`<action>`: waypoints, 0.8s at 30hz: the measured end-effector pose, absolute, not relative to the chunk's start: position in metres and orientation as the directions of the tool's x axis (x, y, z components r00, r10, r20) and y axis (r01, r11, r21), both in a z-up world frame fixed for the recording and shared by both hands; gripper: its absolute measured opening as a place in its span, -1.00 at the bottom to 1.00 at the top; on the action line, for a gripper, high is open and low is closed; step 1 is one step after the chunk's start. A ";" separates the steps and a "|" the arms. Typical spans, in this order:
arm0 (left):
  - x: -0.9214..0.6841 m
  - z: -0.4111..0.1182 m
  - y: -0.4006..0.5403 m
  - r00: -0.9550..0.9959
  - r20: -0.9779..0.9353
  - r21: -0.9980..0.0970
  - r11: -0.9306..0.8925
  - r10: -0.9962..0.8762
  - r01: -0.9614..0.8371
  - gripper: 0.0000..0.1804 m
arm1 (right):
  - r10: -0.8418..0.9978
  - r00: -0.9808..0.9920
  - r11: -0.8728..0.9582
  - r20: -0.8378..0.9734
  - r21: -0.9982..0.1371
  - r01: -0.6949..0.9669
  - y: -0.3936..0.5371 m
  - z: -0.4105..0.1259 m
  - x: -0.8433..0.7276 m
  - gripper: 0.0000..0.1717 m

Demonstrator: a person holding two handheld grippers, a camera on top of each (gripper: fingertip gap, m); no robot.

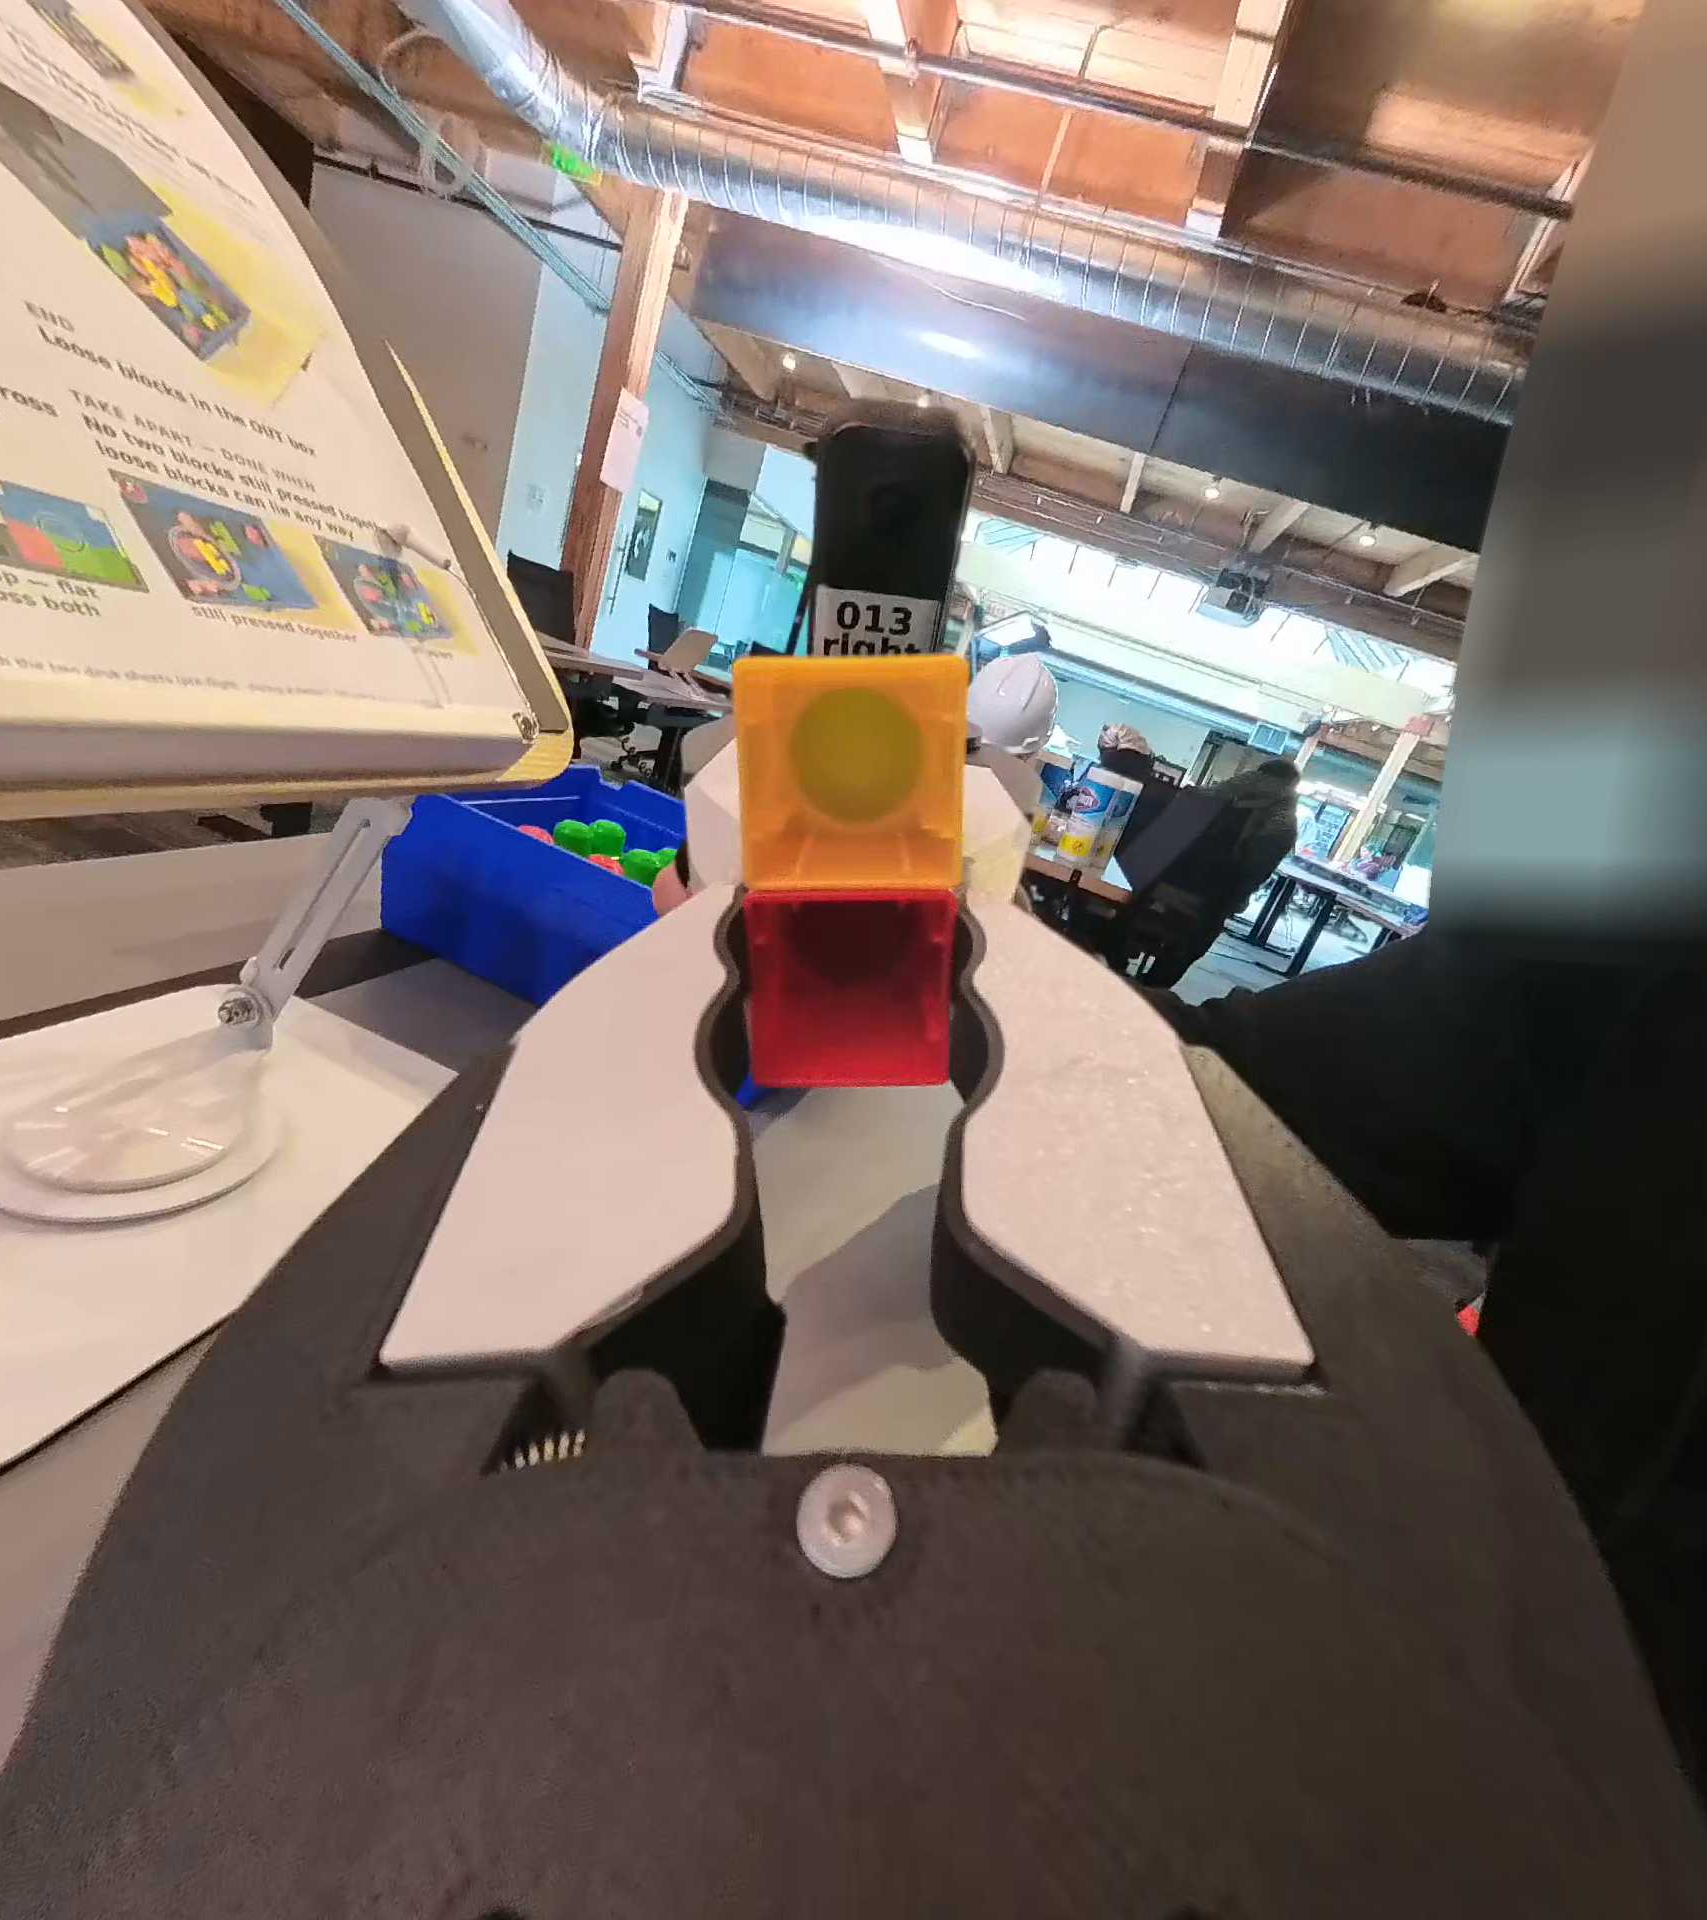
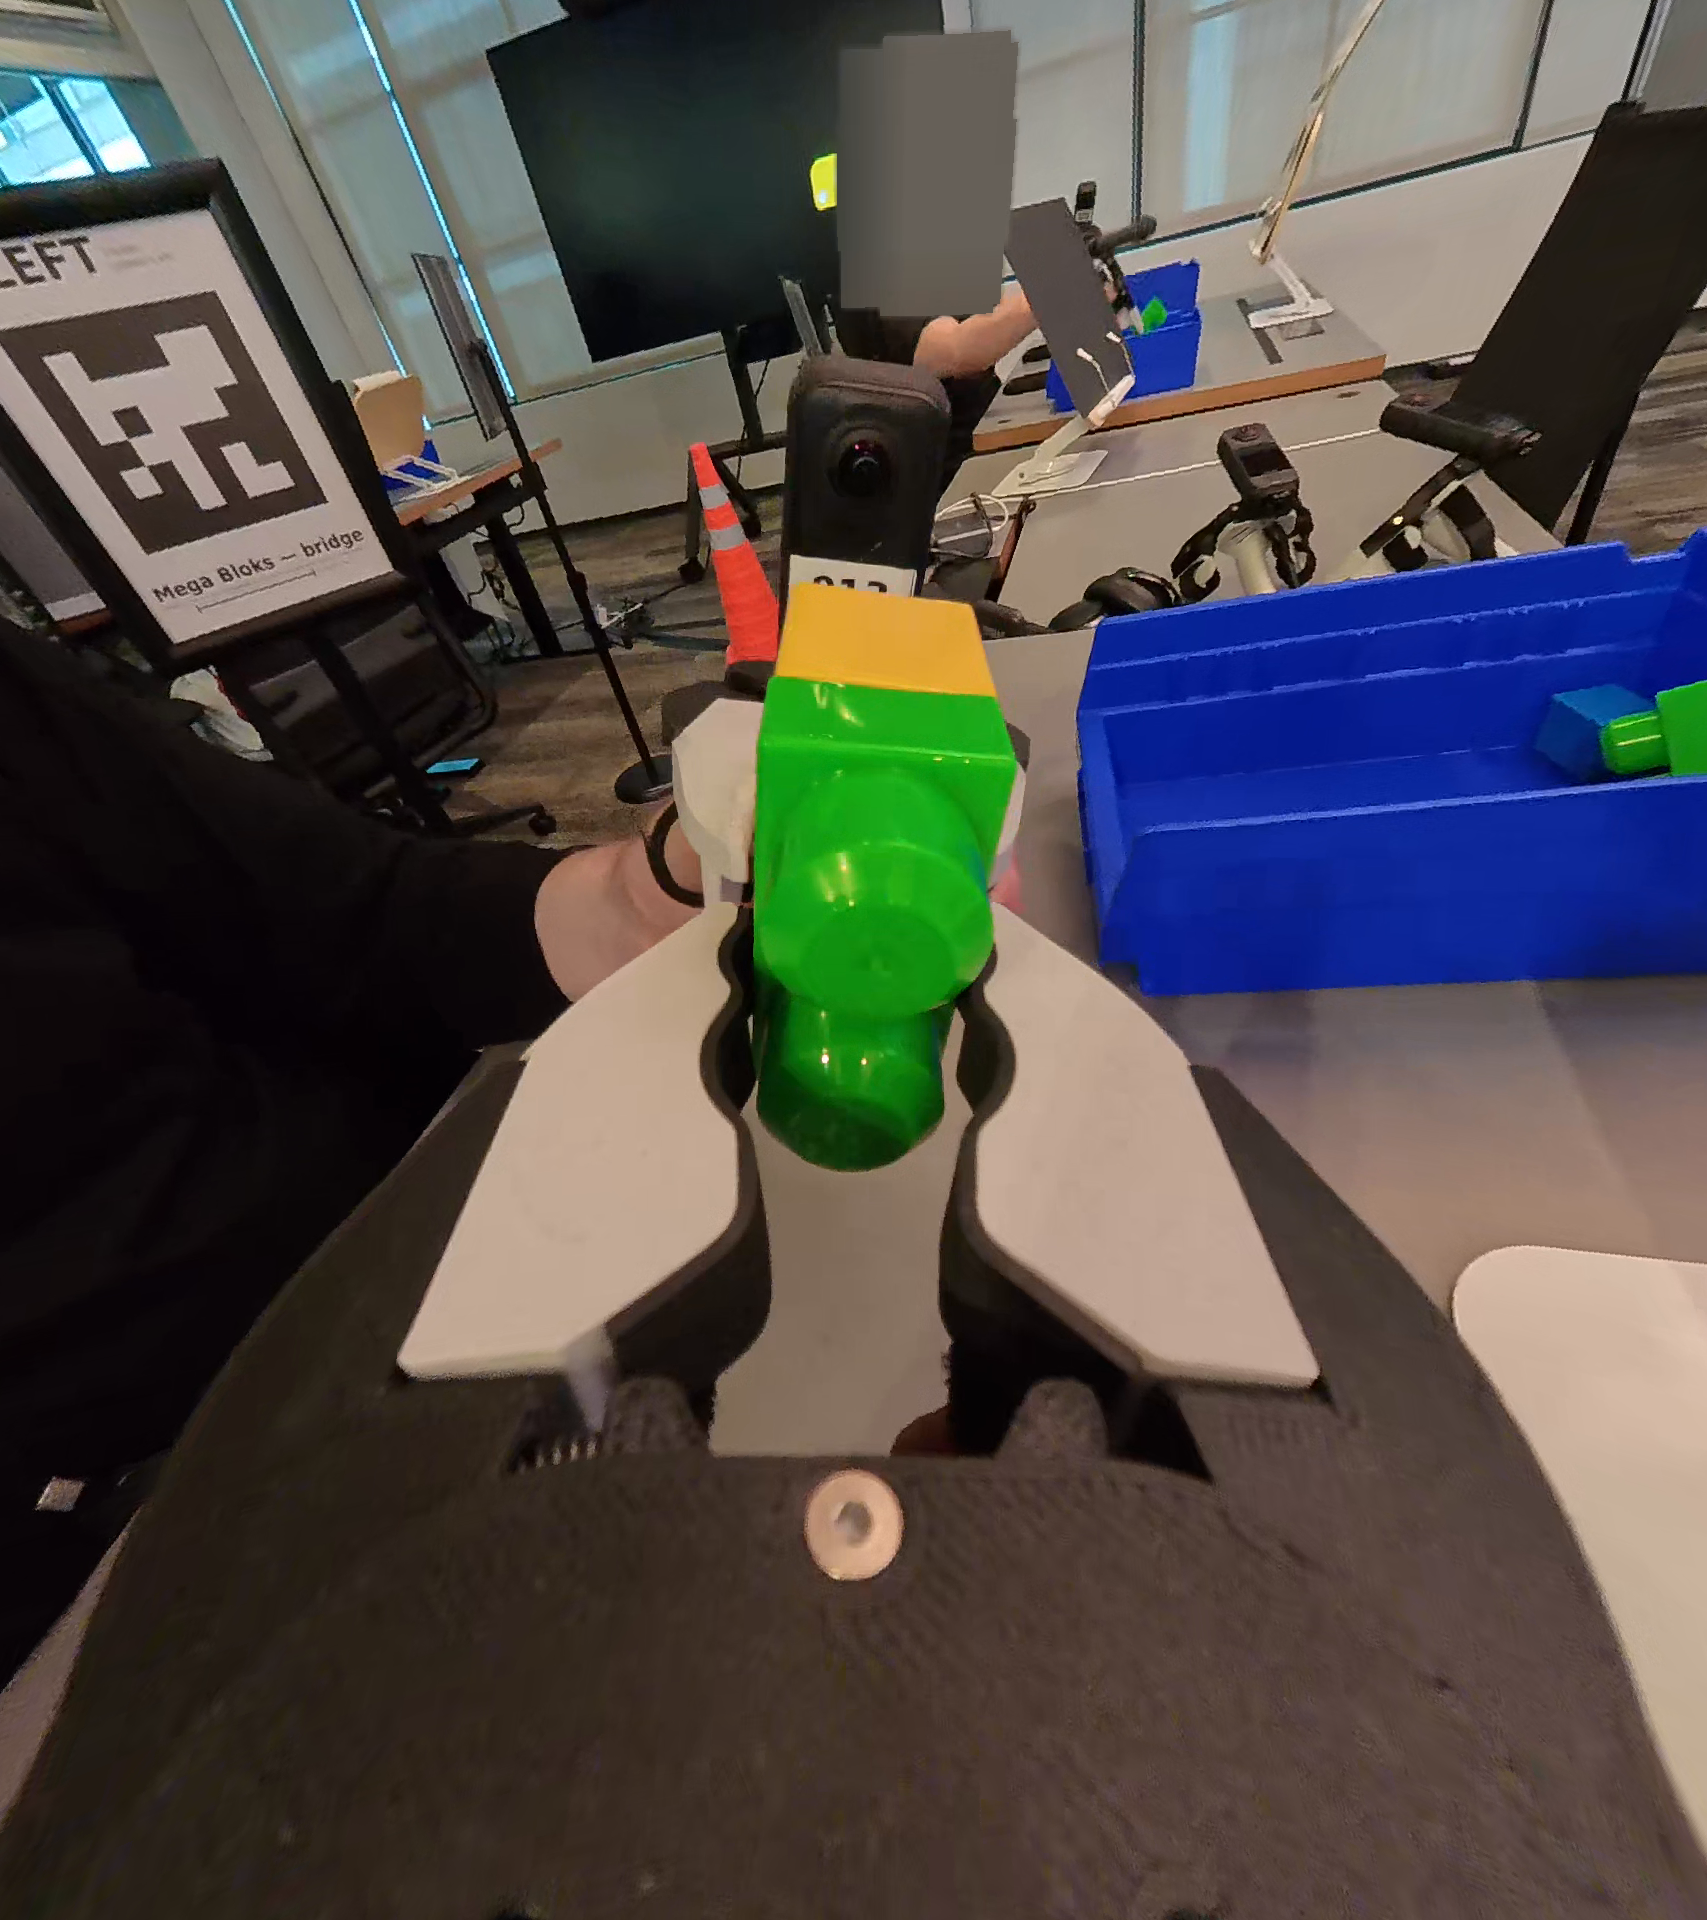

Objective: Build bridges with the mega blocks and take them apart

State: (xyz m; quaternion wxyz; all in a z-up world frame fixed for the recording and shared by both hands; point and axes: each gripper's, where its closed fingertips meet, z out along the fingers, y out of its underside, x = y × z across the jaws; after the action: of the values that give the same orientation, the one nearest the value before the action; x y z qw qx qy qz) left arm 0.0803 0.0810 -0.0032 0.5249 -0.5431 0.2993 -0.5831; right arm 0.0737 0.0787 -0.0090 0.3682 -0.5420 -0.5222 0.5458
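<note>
Held the small bridge of plastic blocks in mid-air, straight between two opposed claws; left gripper (image 1: 849,997) pinched on hollow red plastic leg block (image 1: 849,997), yellow leg block (image 1: 849,774) just above it; right gripper (image 2: 854,1039) clamped on two-stud green plastic top block (image 2: 870,914); long axis vertical; blue plastic bin (image 2: 1451,831) nearer the right gripper; probably a straight pull-apart coming.

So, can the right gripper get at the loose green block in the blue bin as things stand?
Probably not yet: the blue bin is open-topped with nothing over the loose green block, but the right gripper is clamped on the two-stud green block.
</note>
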 end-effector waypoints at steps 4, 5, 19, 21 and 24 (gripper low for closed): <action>0.081 -0.002 0.081 0.154 0.311 -0.920 -0.257 -0.938 0.297 -0.62 | 0.973 -0.129 -0.168 -0.192 -0.970 0.176 0.079 -0.009 0.074 -0.57; 0.082 -0.003 0.081 0.157 0.308 -0.921 -0.253 -0.938 0.296 -0.62 | 0.974 -0.126 -0.161 -0.186 -0.970 0.183 0.078 -0.010 0.074 -0.57; 0.080 0.011 0.084 0.098 0.367 -0.803 -0.261 -0.925 0.536 -0.61 | 0.968 -0.112 -0.225 -0.225 -0.974 0.009 0.081 0.003 0.068 -0.53; 0.080 0.011 0.084 0.093 0.361 -0.800 -0.256 -0.928 0.543 -0.61 | 0.969 -0.108 -0.222 -0.222 -0.975 0.009 0.080 0.004 0.069 -0.57; 0.080 0.012 0.082 0.100 0.349 -0.812 -0.247 -0.932 0.529 -0.60 | 0.973 -0.106 -0.204 -0.205 -0.979 0.022 0.078 0.004 0.068 -0.57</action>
State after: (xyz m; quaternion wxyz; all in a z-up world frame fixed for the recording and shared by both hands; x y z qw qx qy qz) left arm 0.0797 0.0821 0.0116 0.5746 -0.4686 0.2150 -0.6356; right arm 0.0682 0.0780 0.0040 0.4156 -0.5238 -0.4748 0.5723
